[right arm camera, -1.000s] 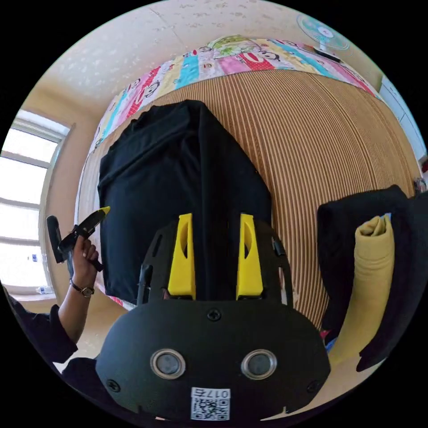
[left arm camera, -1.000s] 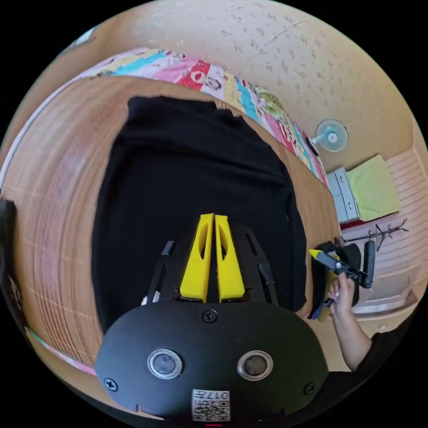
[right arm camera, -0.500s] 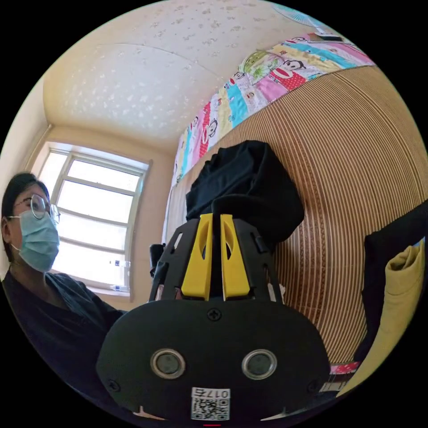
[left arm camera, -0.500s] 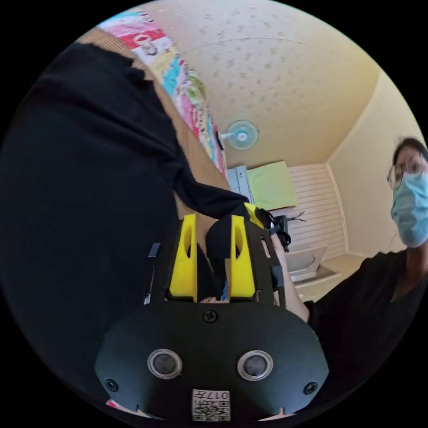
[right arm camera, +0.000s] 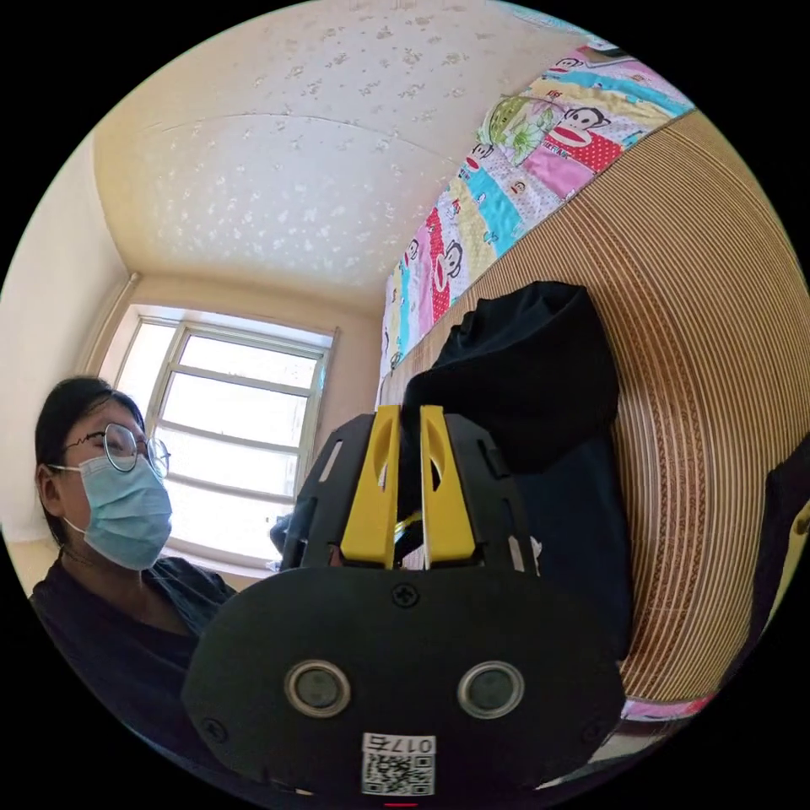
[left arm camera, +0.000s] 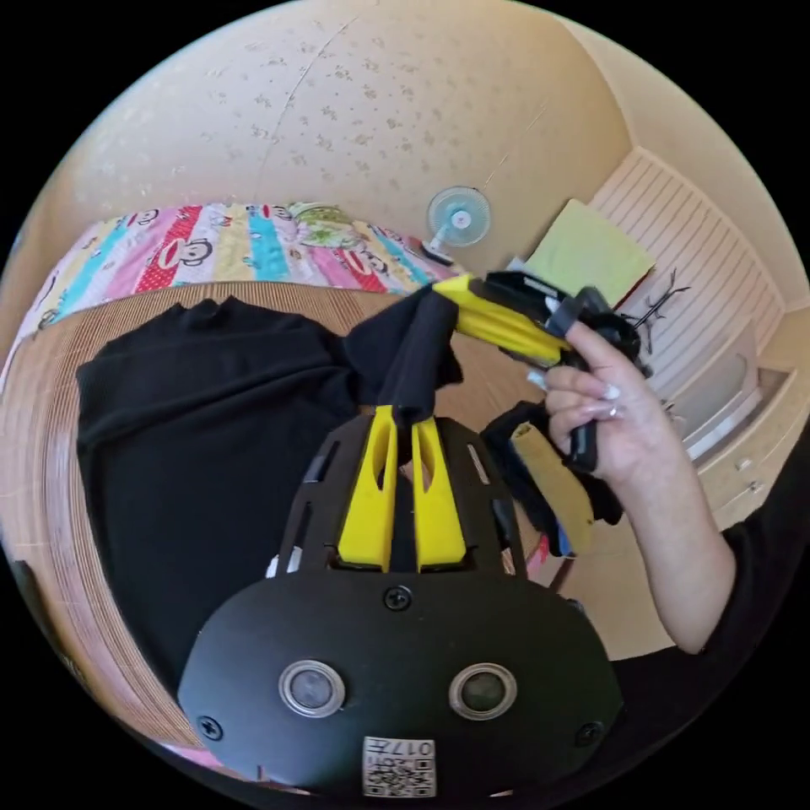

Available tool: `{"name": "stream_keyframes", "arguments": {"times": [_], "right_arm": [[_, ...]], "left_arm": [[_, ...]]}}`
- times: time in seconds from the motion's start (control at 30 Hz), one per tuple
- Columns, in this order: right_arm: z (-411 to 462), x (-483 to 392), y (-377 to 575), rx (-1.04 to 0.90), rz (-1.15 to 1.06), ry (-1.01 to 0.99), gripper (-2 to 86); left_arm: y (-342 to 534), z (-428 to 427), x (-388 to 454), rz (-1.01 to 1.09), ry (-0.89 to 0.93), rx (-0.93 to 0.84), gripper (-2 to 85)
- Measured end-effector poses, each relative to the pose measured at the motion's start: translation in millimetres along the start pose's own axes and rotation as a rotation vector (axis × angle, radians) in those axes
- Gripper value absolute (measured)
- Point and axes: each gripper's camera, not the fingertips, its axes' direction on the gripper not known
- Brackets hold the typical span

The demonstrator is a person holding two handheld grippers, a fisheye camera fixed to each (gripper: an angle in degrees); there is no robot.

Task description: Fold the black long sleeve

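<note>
Left gripper view: your left gripper (left arm camera: 403, 418) and right gripper (left arm camera: 439, 291) each pinch a raised fold of the black long sleeve (left arm camera: 194, 422), jaws nearly closed. The garment's rest lies on the striped mat (right arm camera: 717, 337).

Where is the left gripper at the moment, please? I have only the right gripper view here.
Observer: In the left gripper view, the left gripper is shut on a bunched bit of the black shirt, close to the right gripper, which pinches the same bunch.
Operator: Thank you. Does the rest of the shirt hang in the air?
Observer: No. Most of it lies spread on the woven mat, with only the pinched bunch raised.
</note>
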Motion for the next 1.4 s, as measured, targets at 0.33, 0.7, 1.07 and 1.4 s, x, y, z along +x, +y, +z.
{"name": "stream_keyframes", "arguments": {"times": [0.33,0.7,1.07,1.4], "right_arm": [[0.4,2.8,-3.0,0.028,-0.035,0.186,1.6],[188.0,71.4,-118.8,-0.11,-0.097,0.594,8.2],[222.0,114.1,-156.0,-0.034,-0.053,0.753,3.1],[192.9,130.4,-142.4,-0.038,-0.124,0.582,6.4]], "left_arm": [[-119.3,-131.7,-237.0,-0.18,0.152,-0.173,2.7],[-78.4,-91.4,-346.5,-0.361,-0.028,-0.305,3.1],[-81.6,-94.7,-445.4,-0.51,0.368,-0.064,2.7],[-42.3,-106.1,-456.3,-0.546,0.006,-0.019,6.7]]}}
